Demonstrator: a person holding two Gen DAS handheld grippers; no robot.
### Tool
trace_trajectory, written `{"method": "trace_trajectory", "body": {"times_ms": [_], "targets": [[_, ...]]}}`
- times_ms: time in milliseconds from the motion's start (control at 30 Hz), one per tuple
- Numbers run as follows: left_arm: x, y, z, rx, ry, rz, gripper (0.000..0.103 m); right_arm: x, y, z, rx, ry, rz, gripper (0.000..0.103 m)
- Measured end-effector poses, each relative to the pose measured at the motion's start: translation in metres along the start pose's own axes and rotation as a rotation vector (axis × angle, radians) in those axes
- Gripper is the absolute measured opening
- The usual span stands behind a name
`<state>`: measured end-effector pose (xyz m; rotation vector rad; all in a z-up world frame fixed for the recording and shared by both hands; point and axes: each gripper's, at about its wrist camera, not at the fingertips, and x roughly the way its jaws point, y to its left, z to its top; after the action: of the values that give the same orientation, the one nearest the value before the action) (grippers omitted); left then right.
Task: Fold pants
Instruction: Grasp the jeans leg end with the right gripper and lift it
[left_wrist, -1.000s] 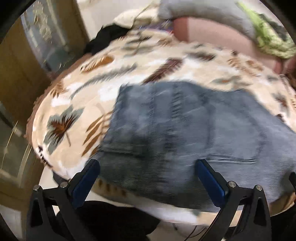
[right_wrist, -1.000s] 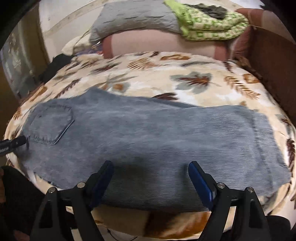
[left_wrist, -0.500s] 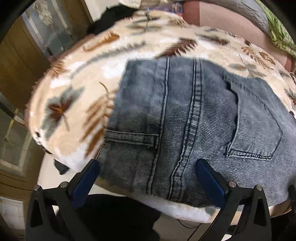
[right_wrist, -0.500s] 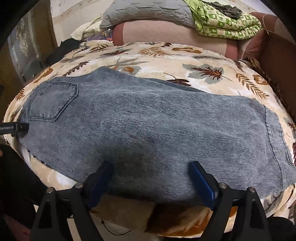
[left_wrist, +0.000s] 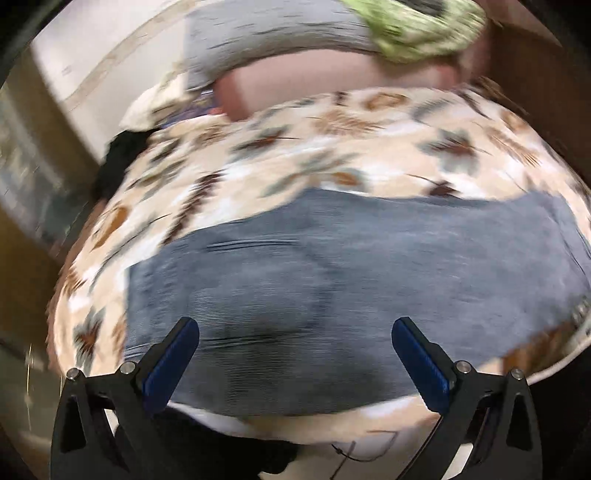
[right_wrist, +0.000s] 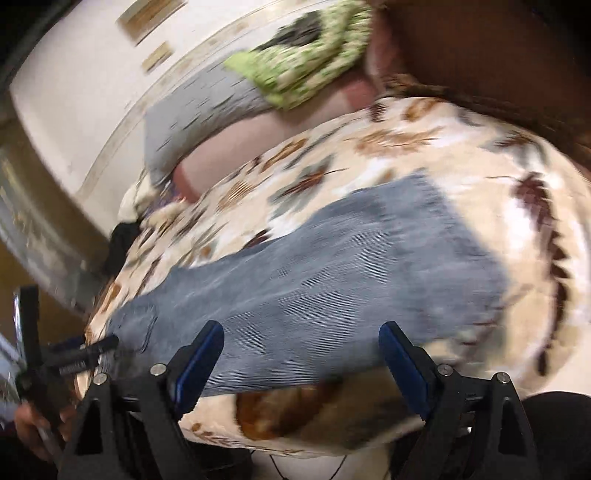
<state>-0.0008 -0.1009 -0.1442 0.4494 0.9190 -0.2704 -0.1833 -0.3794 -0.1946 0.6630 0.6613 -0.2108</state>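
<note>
Grey-blue corduroy pants (left_wrist: 332, 280) lie flat along the near edge of a leaf-patterned bed cover (left_wrist: 332, 147). Both views are motion-blurred. My left gripper (left_wrist: 295, 332) is open, hovering over the near edge of the pants with nothing between its blue pads. In the right wrist view the pants (right_wrist: 332, 288) run from the back pocket at lower left to the leg hem at upper right. My right gripper (right_wrist: 301, 332) stands open above the near edge of the leg, holding nothing. The left gripper (right_wrist: 88, 350) shows at the far left by the pocket end.
A grey pillow (left_wrist: 266, 40) and a green patterned cloth (left_wrist: 417, 29) lie on a pink bolster at the bed's far end. Dark clothing (left_wrist: 122, 155) sits at the far left edge. A brown wall (right_wrist: 498, 55) borders the bed's right side; a wooden cabinet stands left.
Both views have swung and tilted with heavy blur. The left view shifted from the waistband and pocket to more of the leg. The right view rolled, showing the hem end. Both grippers stayed open.
</note>
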Motion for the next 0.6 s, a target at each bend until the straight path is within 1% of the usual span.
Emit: {"method": "trace_trajectory", "body": {"times_ms": [133,200,267,367,433,500,600], "targets": [[-0.014,-0.042,-0.005,0.101,0.002,-0.067,0.103,-0.025,-0.039,0.025,0.104,-0.042,0.005,0.088],[-0.018,-0.056,-0.005,0.136,0.011,-0.099,0.103,-0.029,-0.057,0.037,0.164,-0.031,0.008,0.088],[-0.017,-0.064,-0.007,0.144,0.027,-0.112,0.103,-0.029,-0.076,0.048,0.226,-0.019,0.024,0.088],[-0.007,-0.066,-0.008,0.142,0.067,-0.113,0.103,-0.021,-0.1,0.055,0.318,0.002,0.046,0.088],[-0.004,-0.067,-0.008,0.138,0.086,-0.123,0.103,-0.011,-0.112,0.061,0.364,0.035,0.088,0.088],[-0.005,-0.068,-0.006,0.14,0.078,-0.125,0.103,-0.002,-0.123,0.067,0.396,0.06,0.12,0.088],[-0.01,-0.076,-0.003,0.163,0.054,-0.139,0.103,0.013,-0.134,0.07,0.423,0.114,0.134,0.088]]}}
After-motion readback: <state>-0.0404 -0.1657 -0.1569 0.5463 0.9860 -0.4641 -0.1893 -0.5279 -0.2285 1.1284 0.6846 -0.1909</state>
